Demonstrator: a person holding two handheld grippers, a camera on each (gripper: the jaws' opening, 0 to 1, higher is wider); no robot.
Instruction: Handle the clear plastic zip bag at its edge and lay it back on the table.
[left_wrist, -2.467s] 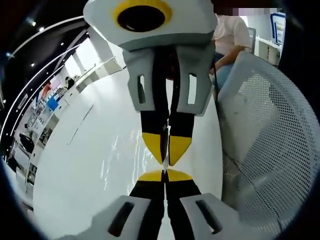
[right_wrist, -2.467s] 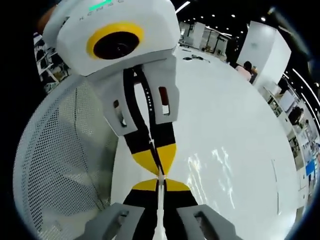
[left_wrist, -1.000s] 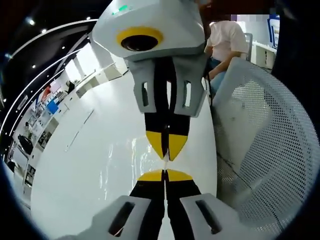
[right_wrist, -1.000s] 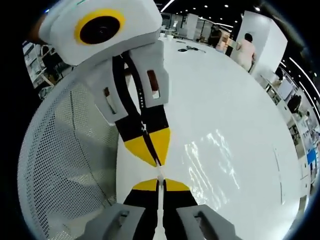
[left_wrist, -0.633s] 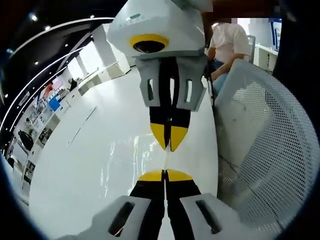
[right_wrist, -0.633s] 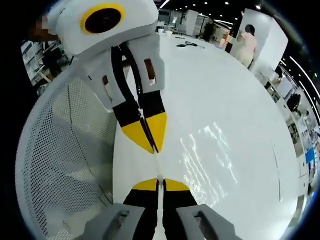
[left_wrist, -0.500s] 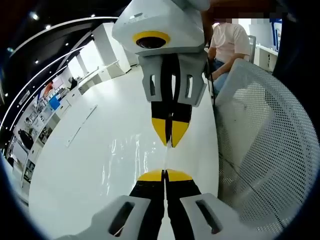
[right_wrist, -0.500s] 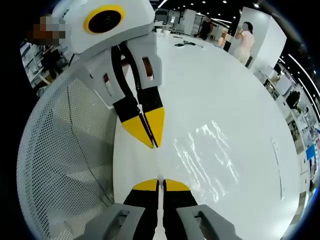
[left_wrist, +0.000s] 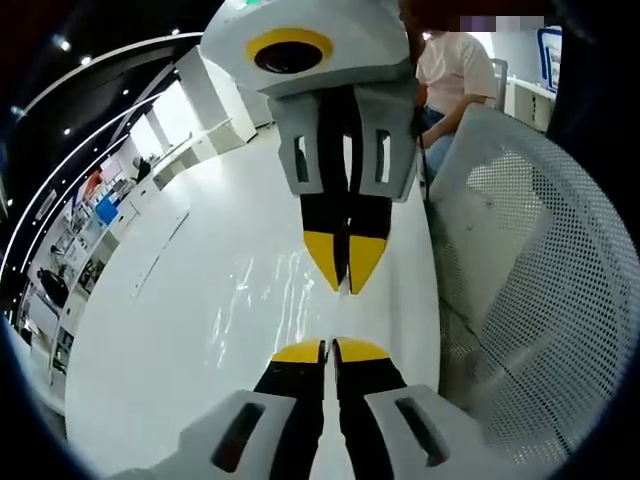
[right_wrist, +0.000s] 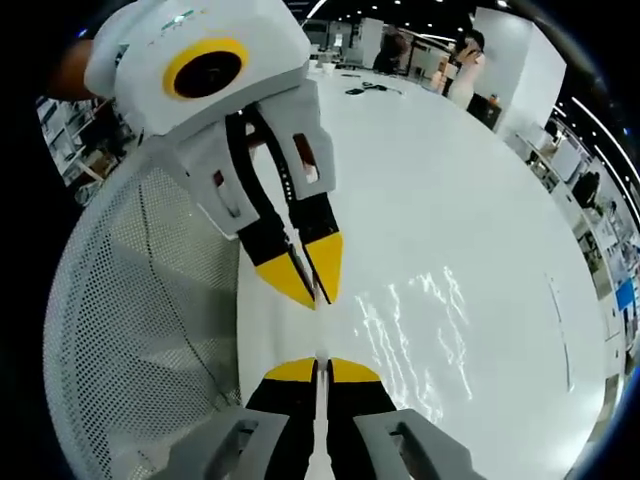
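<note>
Now, nearest first. My left tongs (left_wrist: 328, 350) are pressed together on the edge of the clear bag (left_wrist: 335, 318), with only a hairline slit between the jaws. In the right gripper view the right tongs (right_wrist: 320, 365) pinch the same edge, a pale strip of film running up between them.

Change noted: 2.5 s ago the two pairs of yellow tips sat nose to nose. They have since drawn apart, so a short run of bag edge now spans the gap between them. My reading: the edge is being pulled taut, and the bag is held up, not yet laid down. The lay-down step remains.

Bag contents: nothing I can make out. The film itself hardly shows beyond that edge and some glints below, over the white worktop (left_wrist: 170, 330).

Beside the worktop stands a white perforated shell (left_wrist: 520, 280), chair back or bin, I cannot tell which; nothing seen in it.

Farther off, a seated person (left_wrist: 455, 80). In the right gripper view, small dark items (right_wrist: 372, 90) lie at the worktop's far end.
</note>
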